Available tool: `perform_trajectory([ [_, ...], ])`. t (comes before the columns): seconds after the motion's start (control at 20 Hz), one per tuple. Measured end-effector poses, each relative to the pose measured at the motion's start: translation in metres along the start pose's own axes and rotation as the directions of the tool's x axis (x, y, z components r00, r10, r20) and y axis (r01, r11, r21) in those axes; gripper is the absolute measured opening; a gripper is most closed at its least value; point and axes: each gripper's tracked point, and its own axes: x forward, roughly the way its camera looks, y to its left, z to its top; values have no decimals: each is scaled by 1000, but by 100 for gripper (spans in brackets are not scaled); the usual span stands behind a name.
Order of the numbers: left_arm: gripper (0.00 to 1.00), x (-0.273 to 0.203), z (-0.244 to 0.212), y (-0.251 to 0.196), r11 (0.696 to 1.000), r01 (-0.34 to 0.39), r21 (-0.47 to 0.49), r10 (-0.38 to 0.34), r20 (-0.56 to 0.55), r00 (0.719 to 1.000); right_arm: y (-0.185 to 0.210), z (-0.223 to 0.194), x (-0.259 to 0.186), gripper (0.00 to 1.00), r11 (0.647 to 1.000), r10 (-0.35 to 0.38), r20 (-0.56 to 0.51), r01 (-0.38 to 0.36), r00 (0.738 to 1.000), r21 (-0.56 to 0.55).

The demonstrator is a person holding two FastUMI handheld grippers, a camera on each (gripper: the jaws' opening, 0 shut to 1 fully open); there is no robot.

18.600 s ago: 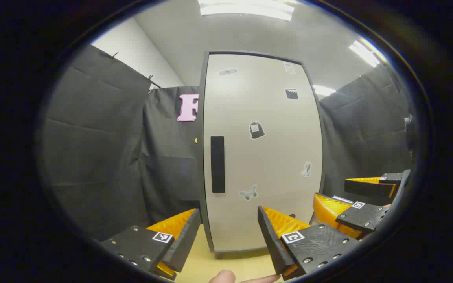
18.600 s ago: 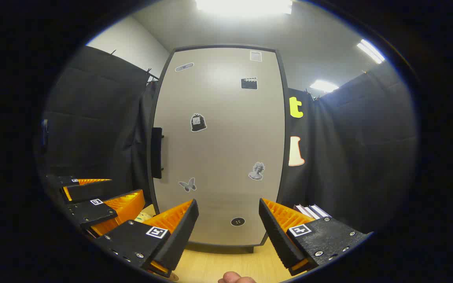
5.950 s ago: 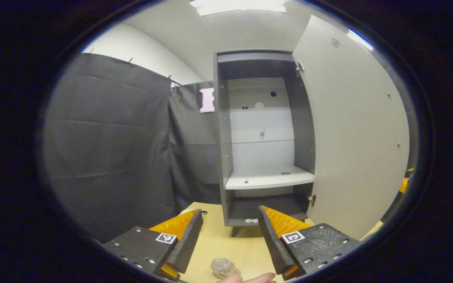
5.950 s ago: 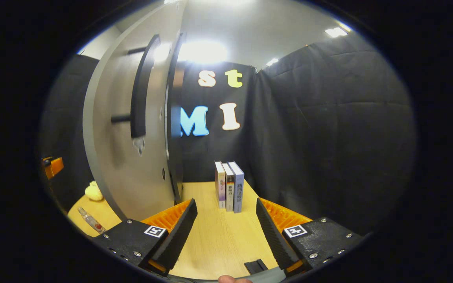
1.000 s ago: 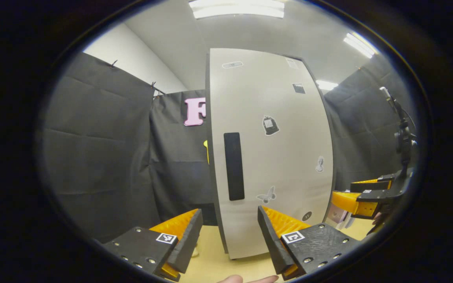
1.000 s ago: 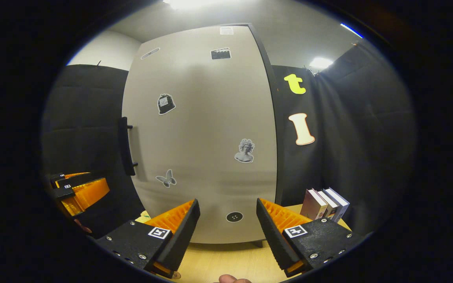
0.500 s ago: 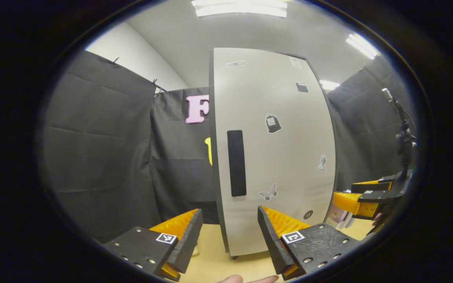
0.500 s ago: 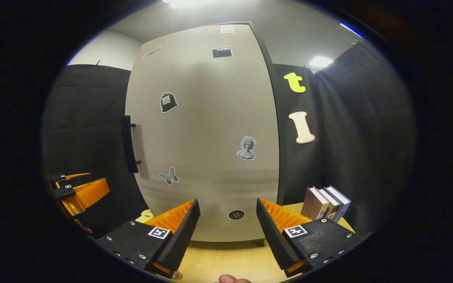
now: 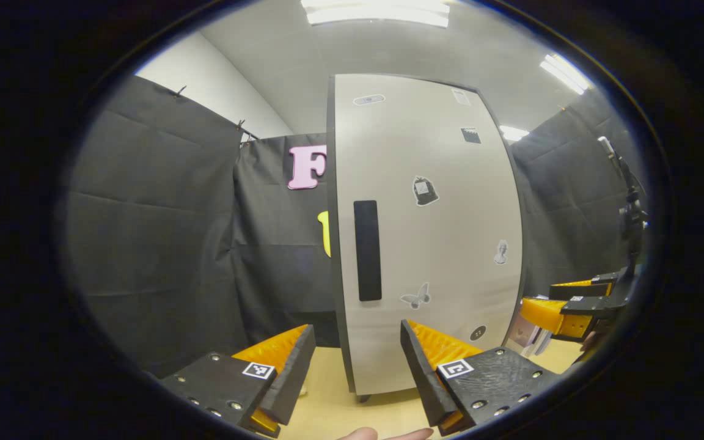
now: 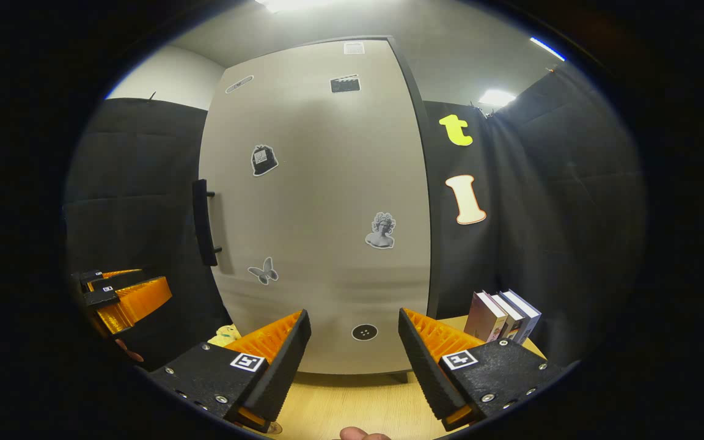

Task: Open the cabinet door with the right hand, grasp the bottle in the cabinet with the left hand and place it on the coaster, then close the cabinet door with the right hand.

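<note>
door (image 10: 321, 201) shut again, open 6 s ago | left gripper (image 9: 357, 366), right gripper (image 10: 352, 360) jaws wide, empty, clear of it | task likely complete

The cabinet (image 9: 425, 232) is stood on the table (image 9: 327, 409), with its door (image 10: 321, 201) closed across the front. In the left gripper view the handle (image 9: 367, 250) is set near the door's nine o'clock edge, and the right gripper (image 9: 563, 302) is seen at about four o'clock from the door. In the right gripper view three books (image 10: 503, 316) are stood upright on the table at four o'clock from the door, against the booth wall. The left gripper (image 10: 121, 293) is seen at eight o'clock from the handle, beside the cabinet's left side. A small soft object (image 10: 225, 334) is placed on the table at the door's seven o'clock corner.
</note>
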Motion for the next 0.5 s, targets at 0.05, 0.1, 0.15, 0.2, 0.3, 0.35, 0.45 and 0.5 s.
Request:
perform_trajectory([
  [0.05,81,1,0,1,1000,-1,0,1,0,1000,0,1,0,90,1000,-2,0,2,1000,0],
  [0.1,81,0,1,1,1000,-2,0,2,-1,1000,0,1,0,90,1000,-1,1,1,1000,0],
  [0.15,86,0,1,3,1000,-5,1,5,-1,1000,0,2,0,90,1000,-1,2,1,1000,0],
  [0.2,86,0,0,3,1000,-4,0,4,-1,1000,1,2,-1,90,1000,-1,2,1,1000,-3],
  [0.3,81,0,0,5,1000,-7,1,7,-1,1000,1,2,0,90,1000,-2,3,2,1000,-3],
  [0.35,81,0,1,6,1000,-9,0,9,0,1000,1,2,-1,90,1000,-1,2,1,1000,-1],
  [0.45,86,-1,0,9,1000,-12,-1,12,-1,1000,2,2,-1,90,1000,-1,1,1,1000,-1],
  [0.5,86,0,1,9,1000,-14,-2,14,-3,1000,3,2,-1,90,1000,0,1,0,1000,-3],
])
